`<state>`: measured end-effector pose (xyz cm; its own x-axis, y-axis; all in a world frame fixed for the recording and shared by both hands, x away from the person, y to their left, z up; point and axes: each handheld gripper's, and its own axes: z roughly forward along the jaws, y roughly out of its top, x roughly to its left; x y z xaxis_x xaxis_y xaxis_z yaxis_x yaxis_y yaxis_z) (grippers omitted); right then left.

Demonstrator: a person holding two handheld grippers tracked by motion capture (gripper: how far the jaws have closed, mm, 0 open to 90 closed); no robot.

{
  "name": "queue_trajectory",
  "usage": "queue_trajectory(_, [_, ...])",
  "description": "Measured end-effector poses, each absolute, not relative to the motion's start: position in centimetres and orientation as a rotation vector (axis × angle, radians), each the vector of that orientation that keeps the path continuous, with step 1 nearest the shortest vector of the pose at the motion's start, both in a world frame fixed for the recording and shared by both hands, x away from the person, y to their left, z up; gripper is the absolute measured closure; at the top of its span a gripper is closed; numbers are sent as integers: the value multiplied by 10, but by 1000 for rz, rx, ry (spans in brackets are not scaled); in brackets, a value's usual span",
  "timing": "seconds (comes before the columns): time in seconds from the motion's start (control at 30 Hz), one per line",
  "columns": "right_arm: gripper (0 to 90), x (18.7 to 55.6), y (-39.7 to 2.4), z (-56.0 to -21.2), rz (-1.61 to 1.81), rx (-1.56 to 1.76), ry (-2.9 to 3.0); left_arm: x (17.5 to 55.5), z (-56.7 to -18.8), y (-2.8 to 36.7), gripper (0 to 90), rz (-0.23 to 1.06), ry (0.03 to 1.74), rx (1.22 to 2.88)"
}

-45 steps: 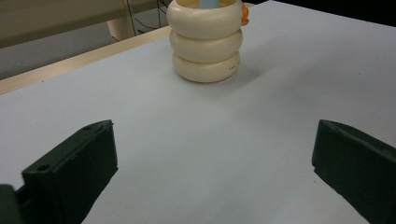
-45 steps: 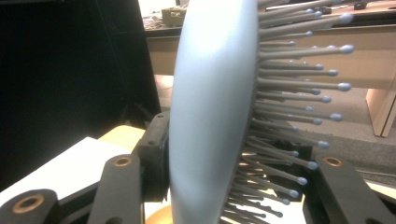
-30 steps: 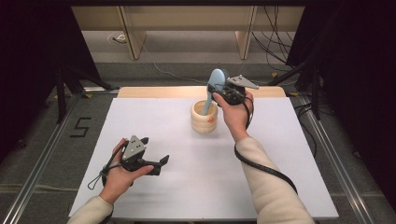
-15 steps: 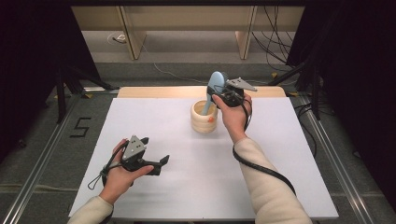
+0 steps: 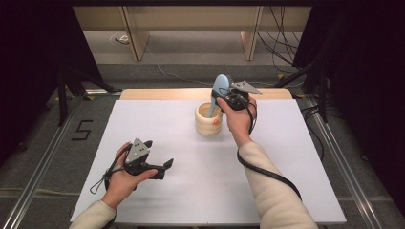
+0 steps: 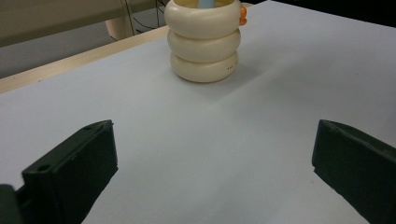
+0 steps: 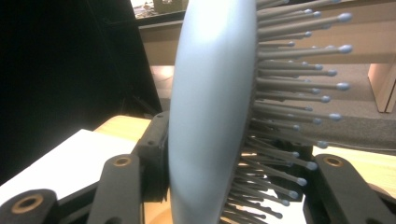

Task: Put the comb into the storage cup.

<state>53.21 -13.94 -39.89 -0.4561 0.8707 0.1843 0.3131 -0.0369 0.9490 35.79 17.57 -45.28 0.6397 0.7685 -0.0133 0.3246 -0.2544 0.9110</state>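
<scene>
**Hairbrush clamped above the ringed cup**

The right gripper (image 5: 223,95) is clamped on the head of the blue hairbrush (image 5: 218,88), one jaw on its smooth back, the other against the bristles. The brush handle reaches down into the cream ringed cup (image 5: 208,123), which stands upright near the far edge of the white bench (image 5: 286,181). The left gripper (image 5: 162,168) rests low over the near bench, jaws apart with nothing between them.

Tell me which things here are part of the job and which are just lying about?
In the job:
- light blue plastic hairbrush, clamped in the right gripper, handle down in the cup
- cream ribbed ring-shaped cup

Just there:
- left gripper, open, low over the white table
- black cables on the floor behind
- wooden shelf legs
</scene>
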Motion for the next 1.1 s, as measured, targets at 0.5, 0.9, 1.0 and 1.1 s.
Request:
queue_trajectory(0.5, [495, 532, -138, -401, 1504, 1249, 1764, 358, -453, 176, 0, 546, 871, 1842])
queue_trajectory(0.9, [495, 534, -135, -406, 1495, 1247, 1781, 358, -453, 175, 0, 547, 869, 1845])
queue_trajectory(1.0, [494, 534, -134, -407, 1494, 1250, 1783, 358, -453, 175, 0, 547, 869, 1844])
queue_trajectory(1.1, [494, 534, -133, -408, 1492, 1253, 1785, 358, -453, 176, 0, 546, 870, 1844])
